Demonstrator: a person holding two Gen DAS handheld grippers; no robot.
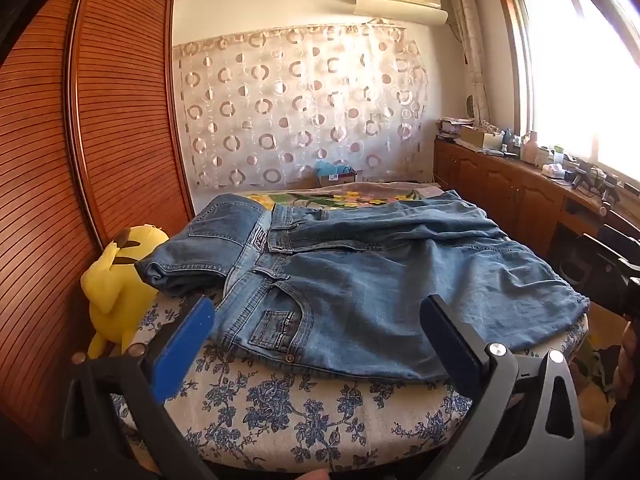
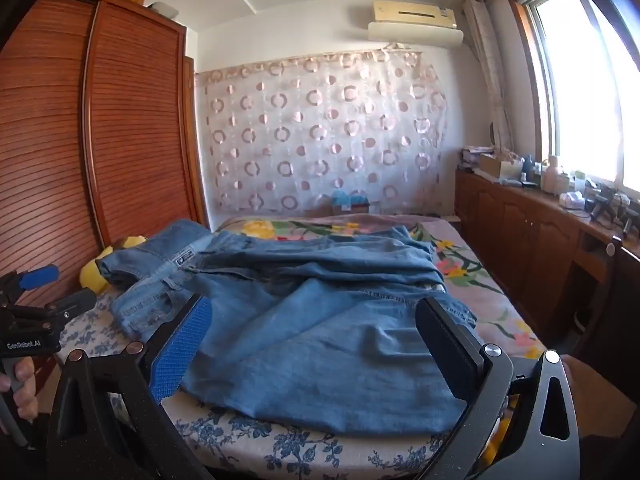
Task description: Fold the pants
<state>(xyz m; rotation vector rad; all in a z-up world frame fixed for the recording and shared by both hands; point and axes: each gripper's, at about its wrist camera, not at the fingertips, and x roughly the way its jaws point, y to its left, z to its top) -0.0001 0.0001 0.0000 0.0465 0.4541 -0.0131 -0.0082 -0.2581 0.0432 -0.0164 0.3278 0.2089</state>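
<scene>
Right wrist: pants [image 2: 312,320] hem cropped by fingers [image 2: 448,356]

The yellow plush toy [image 2: 94,270] is mostly hidden behind the jeans [image 2: 320,320] in the right wrist view. Small items on the windowsill worktop [image 1: 532,168] — too small to identify. The label print on the jeans' pocket is unreadable.

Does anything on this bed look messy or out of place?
Yes. The jeans lie rumpled, the far leg bunched in ridges and the waistband end flopped back over itself. A yellow plush toy is wedged between bed and wardrobe.
</scene>
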